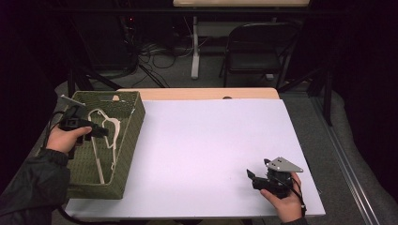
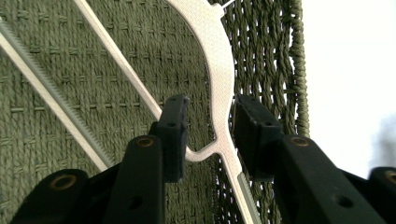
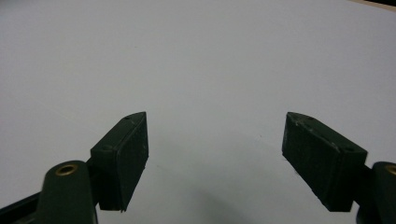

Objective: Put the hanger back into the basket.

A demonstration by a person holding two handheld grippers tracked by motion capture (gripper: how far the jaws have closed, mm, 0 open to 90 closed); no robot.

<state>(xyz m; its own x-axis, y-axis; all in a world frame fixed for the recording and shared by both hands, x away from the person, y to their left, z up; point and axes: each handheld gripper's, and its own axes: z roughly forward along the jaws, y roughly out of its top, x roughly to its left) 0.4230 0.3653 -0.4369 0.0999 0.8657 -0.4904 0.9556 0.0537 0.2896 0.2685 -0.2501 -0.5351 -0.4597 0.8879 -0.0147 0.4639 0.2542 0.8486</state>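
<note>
White plastic hangers [image 1: 107, 136] are lying inside the green woven rectangular basket [image 1: 130, 136], which is standing at the left edge of the white worktop [image 1: 206, 145]. The left gripper [image 2: 211, 126] is reaching into the basket, and its fingers [image 2: 173, 135] are standing apart on both sides of one hanger's curved arm, not clamping it. The right gripper [image 1: 253, 178] is resting low over the bare worktop near the front right corner, well apart from the basket, with its fingers [image 3: 122, 156] spreading wide and holding nothing.

white table top [image 1: 202, 154] | folding chair [image 1: 256, 49] beyond | floor cables [image 1: 159, 54]
</note>
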